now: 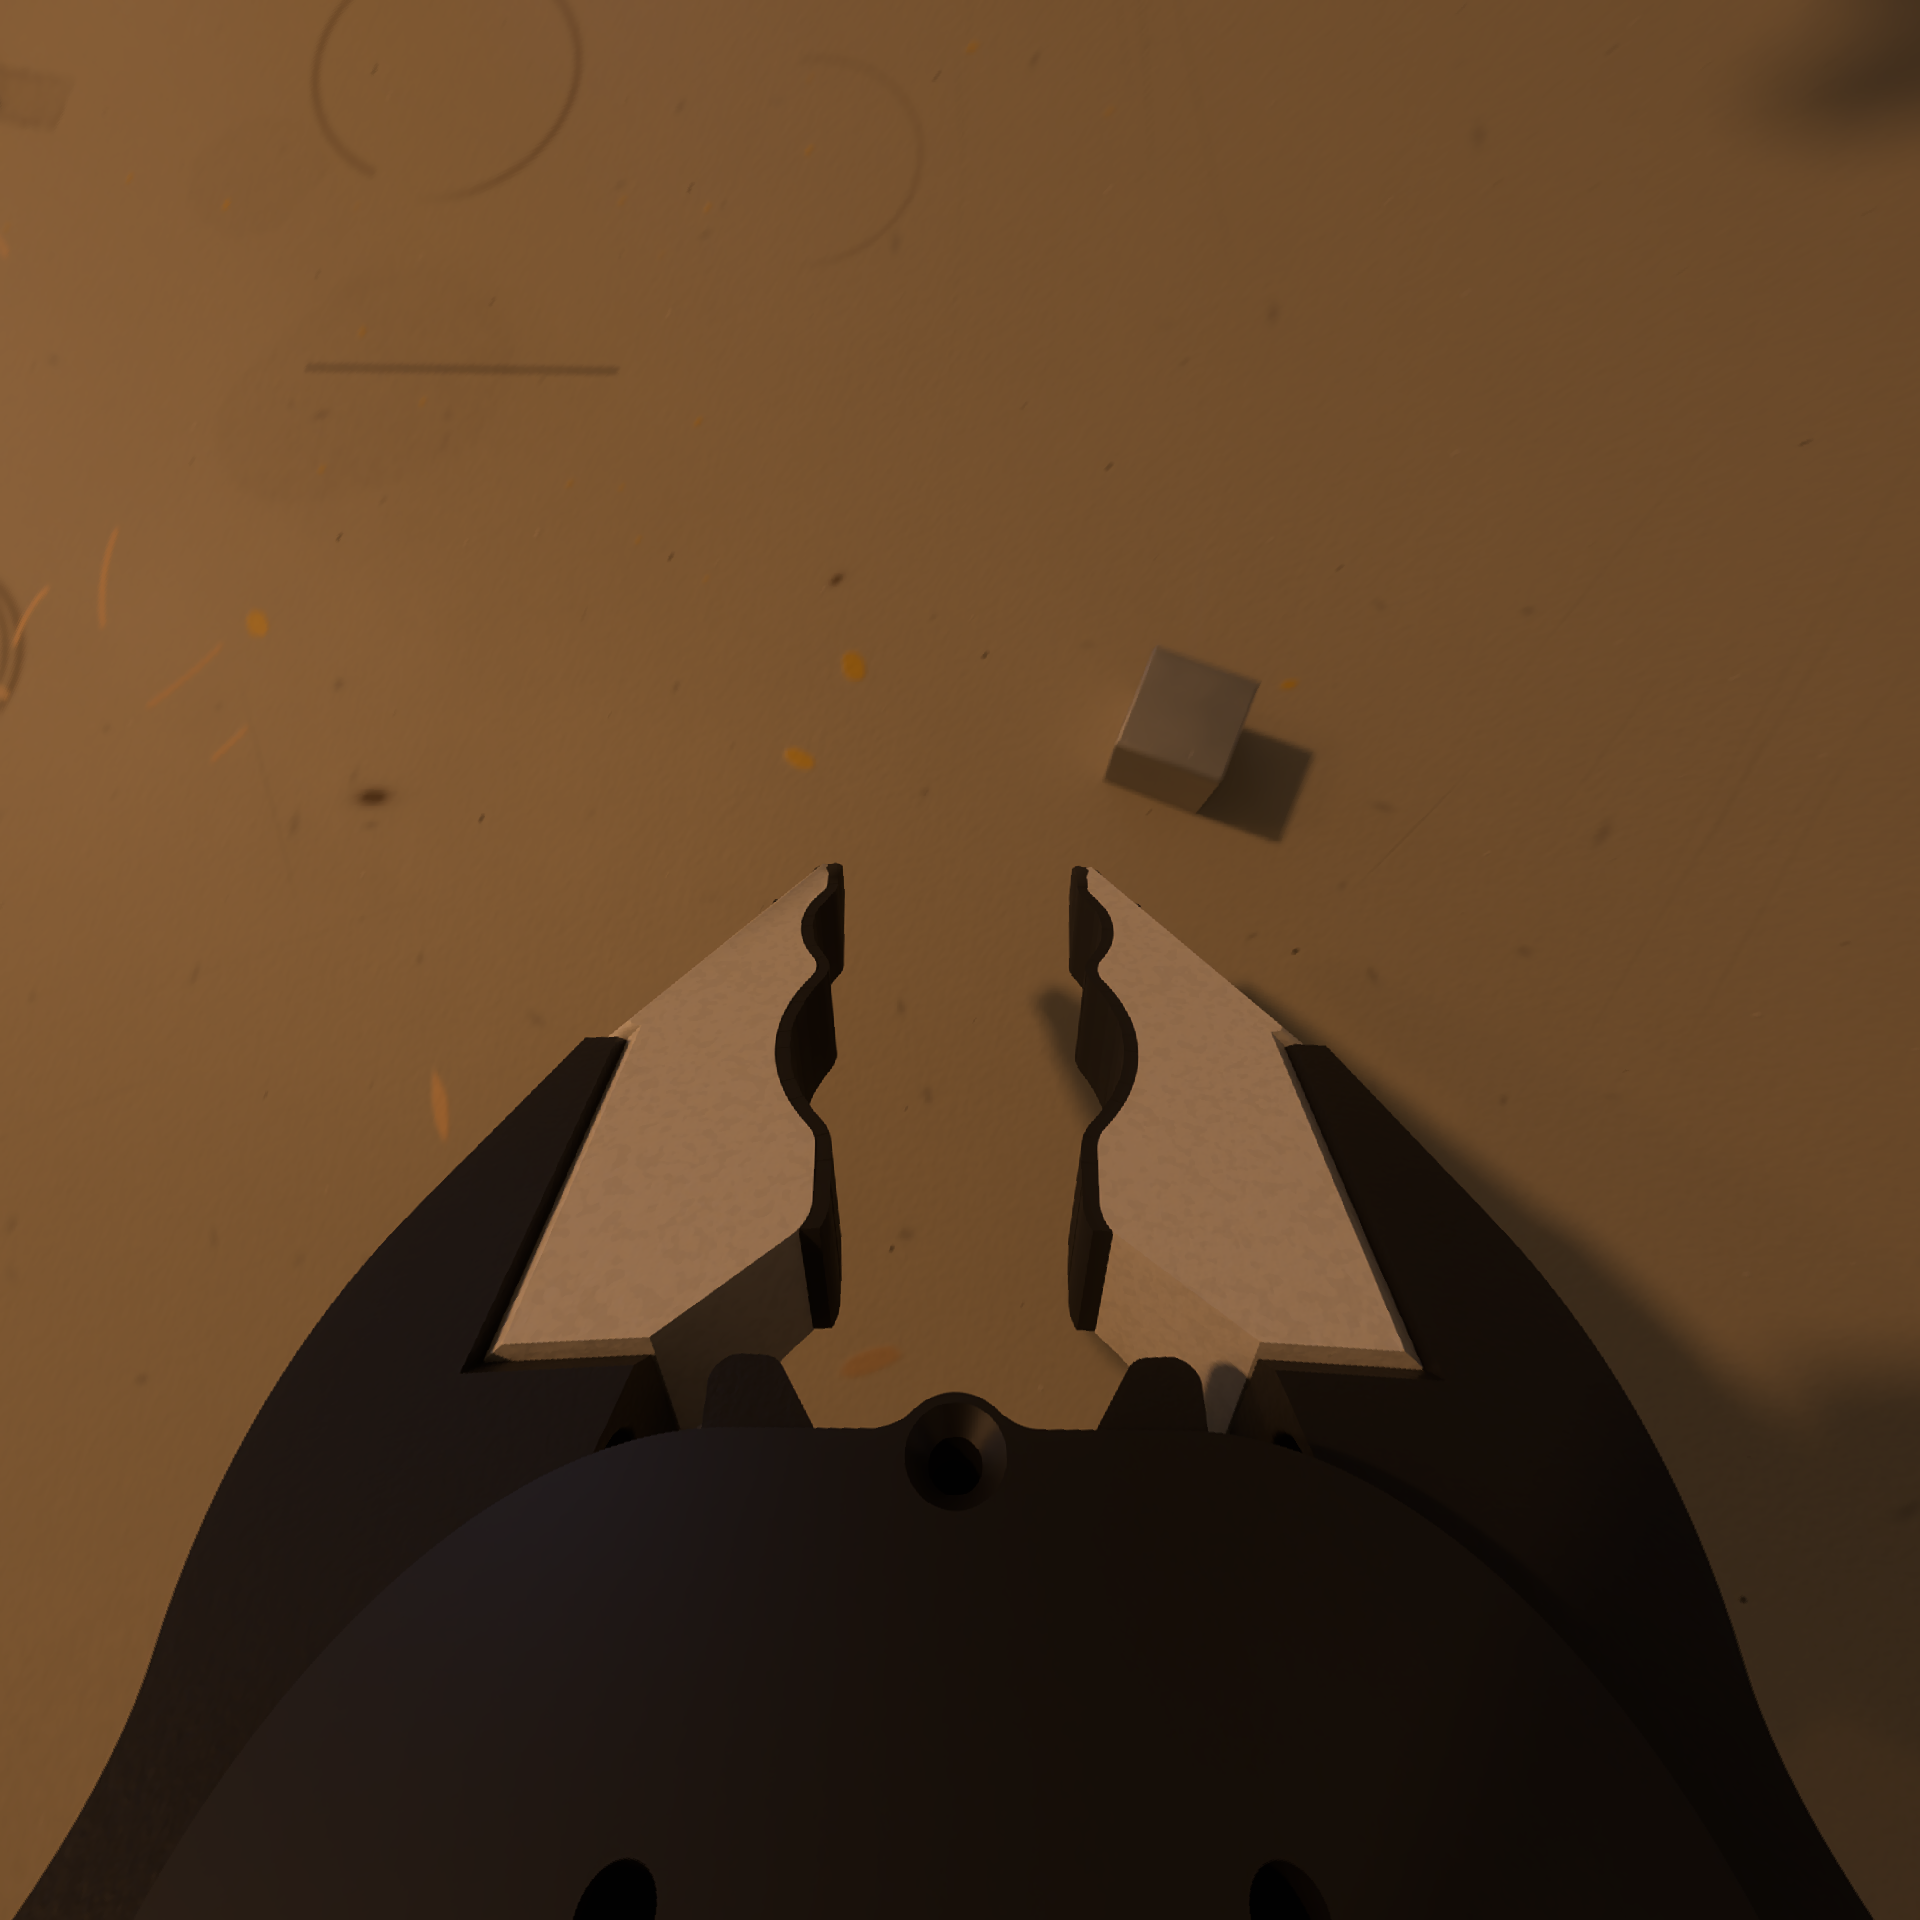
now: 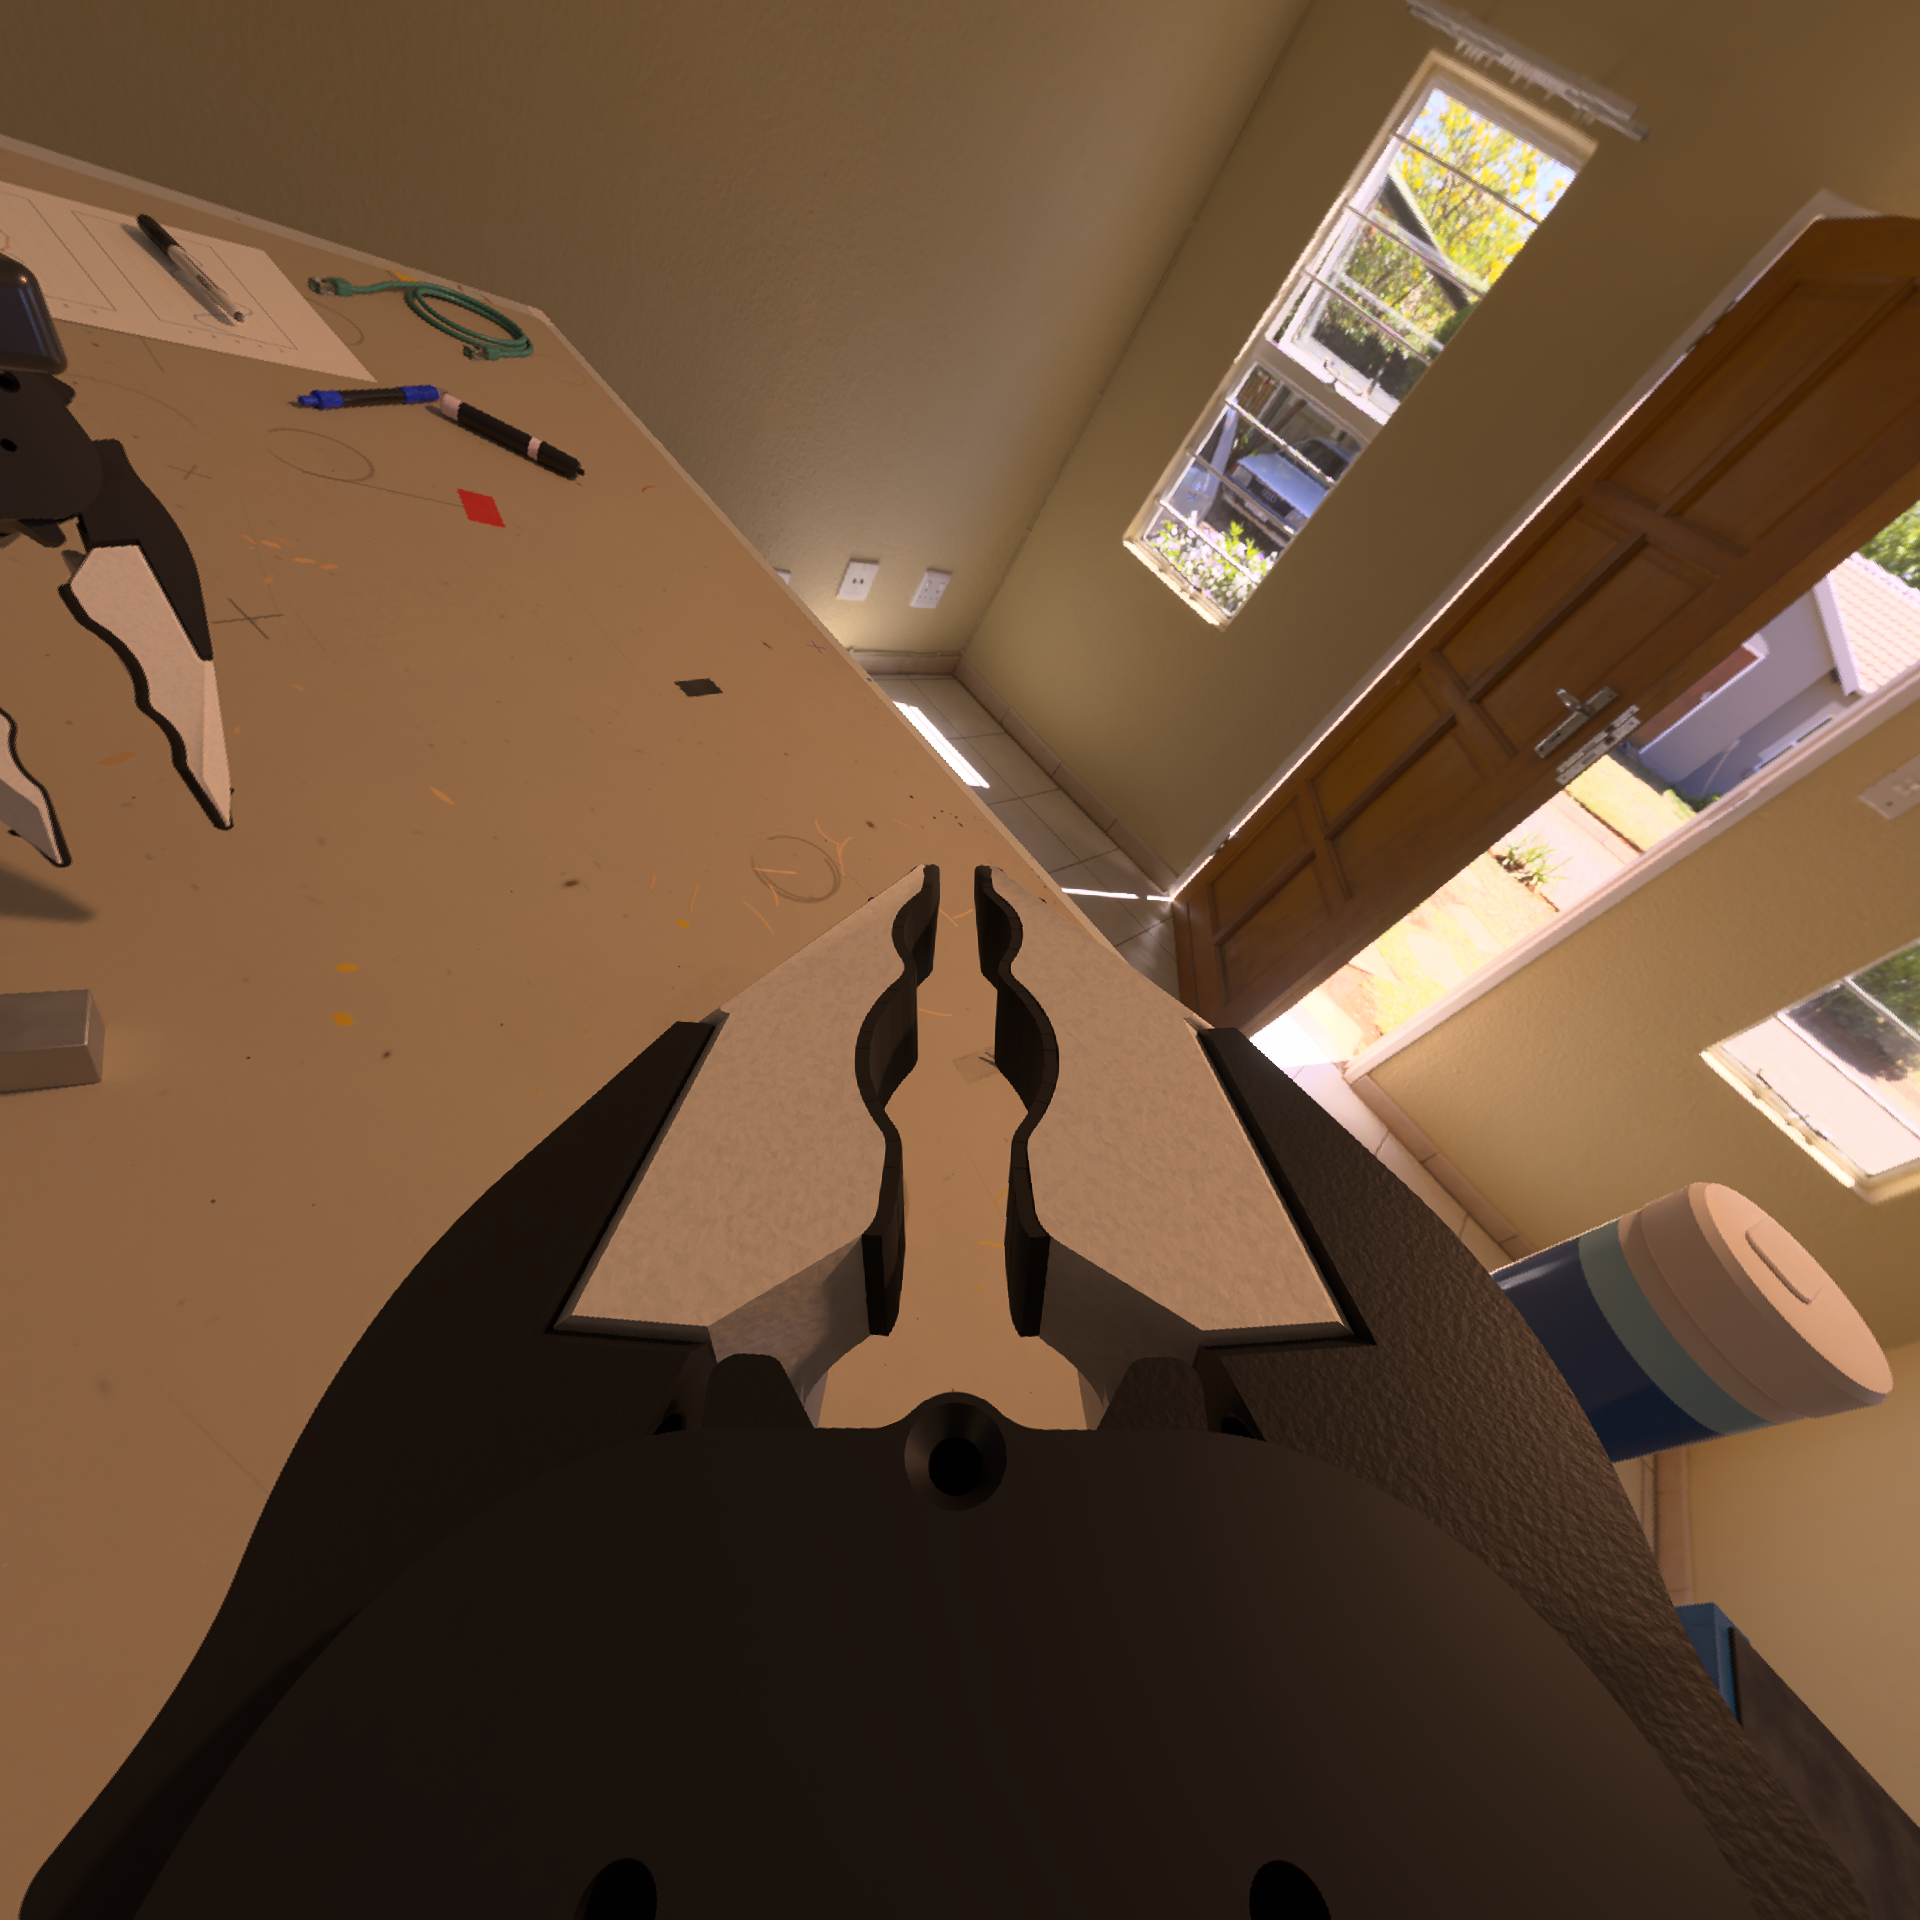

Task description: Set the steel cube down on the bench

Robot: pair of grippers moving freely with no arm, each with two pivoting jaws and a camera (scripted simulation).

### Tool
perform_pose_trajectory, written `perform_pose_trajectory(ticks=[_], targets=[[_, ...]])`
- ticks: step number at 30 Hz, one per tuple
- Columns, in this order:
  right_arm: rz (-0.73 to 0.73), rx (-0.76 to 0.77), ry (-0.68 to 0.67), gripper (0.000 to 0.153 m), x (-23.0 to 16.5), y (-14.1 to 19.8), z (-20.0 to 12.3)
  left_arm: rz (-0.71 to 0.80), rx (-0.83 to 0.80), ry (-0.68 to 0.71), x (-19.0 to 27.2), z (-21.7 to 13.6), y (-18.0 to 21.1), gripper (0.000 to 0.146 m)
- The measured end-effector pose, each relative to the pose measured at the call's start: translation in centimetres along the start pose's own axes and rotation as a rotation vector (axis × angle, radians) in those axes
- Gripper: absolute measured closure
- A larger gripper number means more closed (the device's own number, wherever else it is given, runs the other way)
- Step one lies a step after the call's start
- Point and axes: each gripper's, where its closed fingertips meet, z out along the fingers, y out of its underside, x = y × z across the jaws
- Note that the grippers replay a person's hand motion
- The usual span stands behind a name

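Steel cube (image 1: 1184,727) sits flat on the desk (image 1: 1455,468). Left hand-held gripper (image 1: 956,873) hovers nearby, spread and empty. Right hand-held gripper (image 2: 956,873) holds nothing, fingers nearly together.

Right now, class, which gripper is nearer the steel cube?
Left. The left gripper hovers open just short of the steel cube on the bench; the right gripper points past it, farther off.

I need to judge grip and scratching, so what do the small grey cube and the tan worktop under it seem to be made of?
The small grey cube looks like metal with a dull brushed finish: flat grey faces, crisp edges, soft sheen; steel fits, though painted plastic cannot be excluded. The tan worktop looks like matte board or laminate, worn: scratch rings, lines and specks, no gloss.
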Motion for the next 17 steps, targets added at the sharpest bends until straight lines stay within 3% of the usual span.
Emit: perform_pose_trajectory(ticks=[6, 17], targets=[[-0.005, -0.021, 0.003, 0.146, 0.0, 0.4, 0.2, -0.033, -0.087, -0.103, -1.9, -0.6, 2.9, 0.103], [-0.011, -0.053, -0.003, 0.146, -0.1, 1.0, 1.1, -0.103, -0.108, -0.291, -6.0, -5.0, 5.6, 0.103]])
